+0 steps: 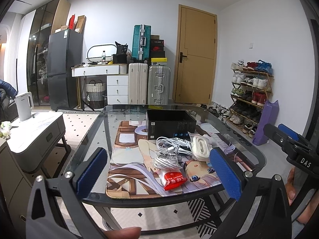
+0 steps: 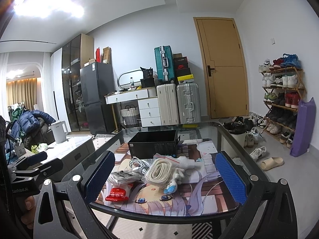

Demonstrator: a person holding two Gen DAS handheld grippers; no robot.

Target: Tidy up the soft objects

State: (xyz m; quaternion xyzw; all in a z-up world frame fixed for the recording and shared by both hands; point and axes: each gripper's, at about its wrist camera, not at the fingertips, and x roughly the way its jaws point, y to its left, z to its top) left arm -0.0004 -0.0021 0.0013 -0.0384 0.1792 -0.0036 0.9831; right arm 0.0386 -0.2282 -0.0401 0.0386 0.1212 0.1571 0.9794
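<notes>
A pile of soft items lies on the printed mat (image 1: 127, 171) on the glass table: a red packet (image 1: 173, 180) (image 2: 117, 194), bagged white cables (image 1: 171, 146) (image 2: 137, 164), a bagged cream strap coil (image 1: 200, 147) (image 2: 158, 171) and a small white plush with a blue face mask (image 2: 175, 179). An open black box (image 1: 171, 124) (image 2: 152, 143) stands behind the pile. My left gripper (image 1: 159, 173) is open and empty, in front of the pile. My right gripper (image 2: 165, 175) is open and empty, also in front of it, and shows at the right in the left wrist view (image 1: 287, 137).
The glass table's (image 1: 89, 149) near edge is just under both grippers. A white side table with a kettle (image 1: 24, 106) stands to the left. A bin (image 2: 234, 137) and a shoe rack (image 2: 283, 101) are to the right. Suitcases (image 1: 149, 83) and a door are behind.
</notes>
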